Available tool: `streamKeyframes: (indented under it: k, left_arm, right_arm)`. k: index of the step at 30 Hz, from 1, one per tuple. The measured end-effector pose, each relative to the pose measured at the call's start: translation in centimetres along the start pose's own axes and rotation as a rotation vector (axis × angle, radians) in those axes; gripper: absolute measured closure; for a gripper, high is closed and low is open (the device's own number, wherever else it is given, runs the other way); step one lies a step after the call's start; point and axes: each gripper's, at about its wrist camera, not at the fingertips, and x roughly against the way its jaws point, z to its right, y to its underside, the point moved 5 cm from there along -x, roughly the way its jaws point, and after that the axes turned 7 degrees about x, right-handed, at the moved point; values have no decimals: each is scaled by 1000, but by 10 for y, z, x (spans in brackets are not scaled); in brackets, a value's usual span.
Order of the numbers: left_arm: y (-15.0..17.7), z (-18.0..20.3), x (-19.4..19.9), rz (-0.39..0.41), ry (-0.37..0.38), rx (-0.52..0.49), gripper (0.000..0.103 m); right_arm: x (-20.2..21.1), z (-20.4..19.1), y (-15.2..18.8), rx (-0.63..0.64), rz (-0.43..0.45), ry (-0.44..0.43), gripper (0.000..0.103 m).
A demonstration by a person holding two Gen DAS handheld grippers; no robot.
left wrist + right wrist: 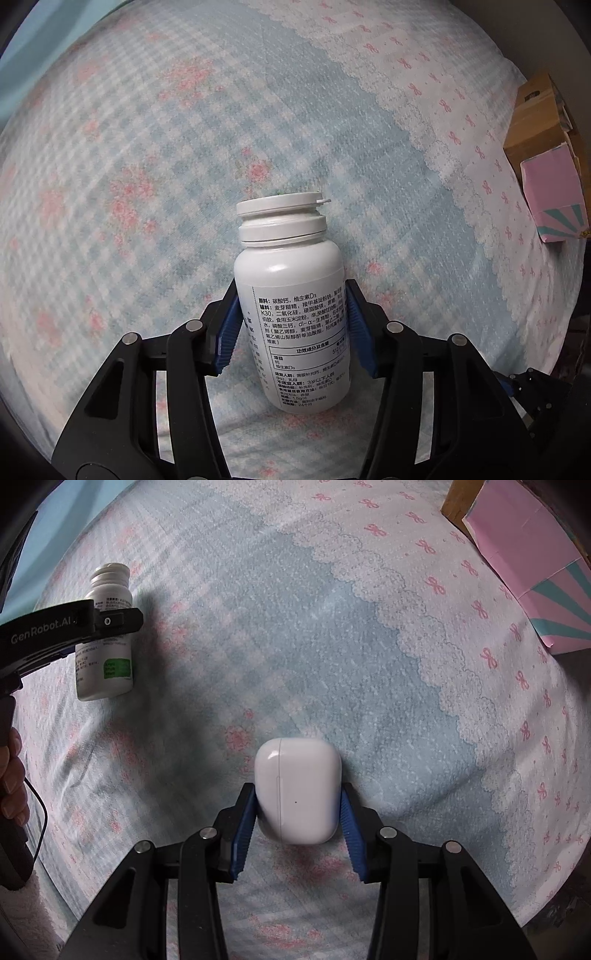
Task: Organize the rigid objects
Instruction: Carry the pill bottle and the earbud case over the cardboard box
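Observation:
My left gripper (291,317) is shut on a white pill bottle (291,295) with a printed label and a white cap, its blue pads pressed on both sides of the body, over the bedsheet. The same bottle (105,642) shows at the left of the right wrist view, held by the left gripper (110,622). My right gripper (297,812) is shut on a white earbud case (297,790), its blue pads touching both sides of the case.
A patterned blue-and-pink bedsheet (184,129) covers the whole surface. A pink box (554,195) leans against a brown cardboard box (532,118) at the right edge; the pink box also shows in the right wrist view (532,554).

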Motion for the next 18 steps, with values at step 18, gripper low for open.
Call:
streamKeyframes:
  k: [18]
  left_arm:
    - [10, -12, 148, 137, 26, 81, 56]
  right_arm:
    - [136, -19, -25, 111, 179, -105, 62]
